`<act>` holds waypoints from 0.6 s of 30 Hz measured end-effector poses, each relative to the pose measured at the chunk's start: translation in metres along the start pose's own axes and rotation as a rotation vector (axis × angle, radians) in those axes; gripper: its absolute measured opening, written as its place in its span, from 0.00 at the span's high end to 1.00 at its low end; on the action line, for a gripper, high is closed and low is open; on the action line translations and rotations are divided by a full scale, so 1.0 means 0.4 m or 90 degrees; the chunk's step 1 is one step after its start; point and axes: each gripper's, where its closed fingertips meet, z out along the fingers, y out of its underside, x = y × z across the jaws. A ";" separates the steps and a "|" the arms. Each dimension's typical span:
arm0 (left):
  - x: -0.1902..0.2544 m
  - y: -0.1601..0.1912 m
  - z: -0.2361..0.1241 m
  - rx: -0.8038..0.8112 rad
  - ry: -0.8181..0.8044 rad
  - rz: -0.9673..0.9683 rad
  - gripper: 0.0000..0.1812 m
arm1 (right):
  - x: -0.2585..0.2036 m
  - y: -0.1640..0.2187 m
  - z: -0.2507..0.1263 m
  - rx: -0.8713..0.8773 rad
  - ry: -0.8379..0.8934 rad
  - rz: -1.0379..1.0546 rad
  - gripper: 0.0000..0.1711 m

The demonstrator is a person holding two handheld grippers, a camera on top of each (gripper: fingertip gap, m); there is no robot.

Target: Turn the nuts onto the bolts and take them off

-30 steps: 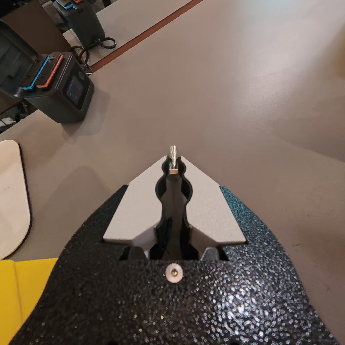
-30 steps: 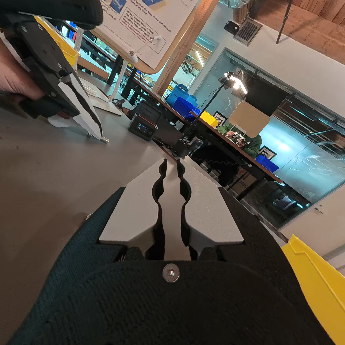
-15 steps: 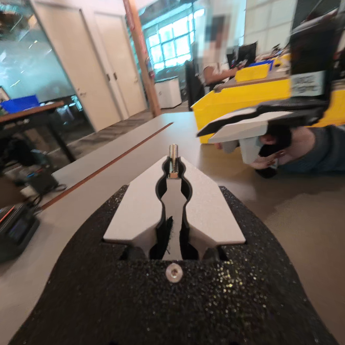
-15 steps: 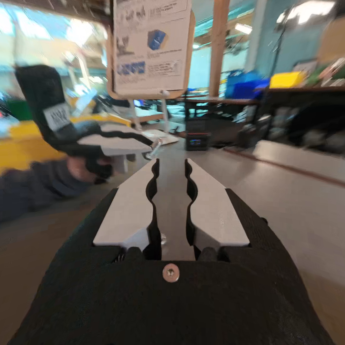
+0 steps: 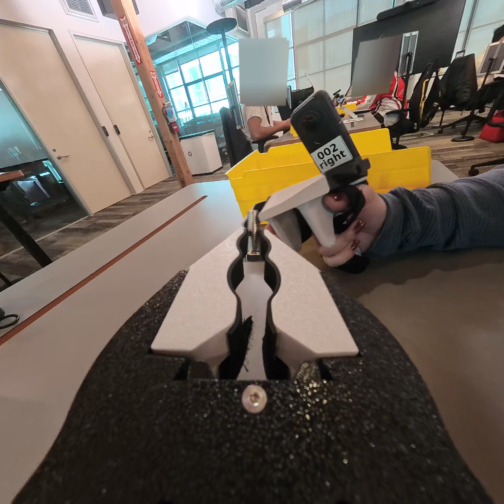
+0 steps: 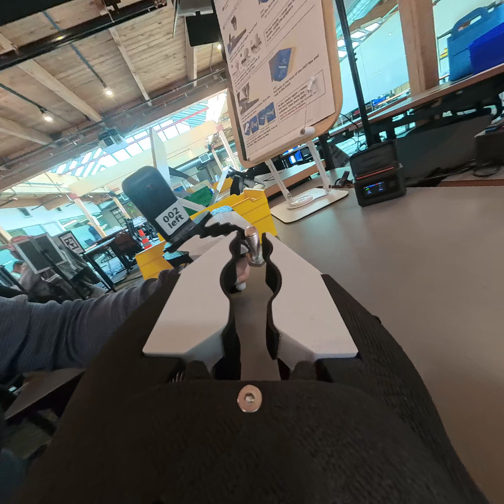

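Note:
My left gripper [image 5: 253, 236] is shut on a silver threaded bolt [image 5: 253, 234], which sticks out forward past its fingertips. A hex part sits at the bolt's base in the finger notch; I cannot tell if it is the head or a nut. My right gripper [image 6: 249, 241] is open, with its fingers on either side of the bolt [image 6: 252, 246] and a gap left. It also shows in the left wrist view [image 5: 261, 214], its tip at the bolt's far end. The left gripper shows in the right wrist view [image 6: 218, 229], coming in from the left.
Both grippers hover low over a grey table [image 5: 409, 313]. Yellow bins [image 5: 300, 169] stand behind the right gripper, another [image 6: 256, 207] behind the left. A sign board on a white stand [image 6: 313, 200] and a dark box with a small screen [image 6: 377, 177] are at the back right. Both grippers' tips are close together, under 4 cm apart.
The left gripper tilted up from the table and swung toward the right one. The two grippers came together, so the bolt now sits between the right gripper's open fingers.

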 end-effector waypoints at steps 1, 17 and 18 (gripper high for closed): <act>0.002 0.000 0.001 -0.001 0.003 -0.001 0.97 | 0.001 0.001 -0.001 0.000 0.005 -0.008 0.94; 0.022 0.073 0.019 -0.099 0.034 -0.033 0.76 | 0.008 0.009 -0.008 -0.050 0.067 -0.190 0.95; 0.029 0.072 0.020 -0.096 0.045 -0.034 0.78 | 0.004 0.013 -0.006 -0.058 0.060 -0.198 0.95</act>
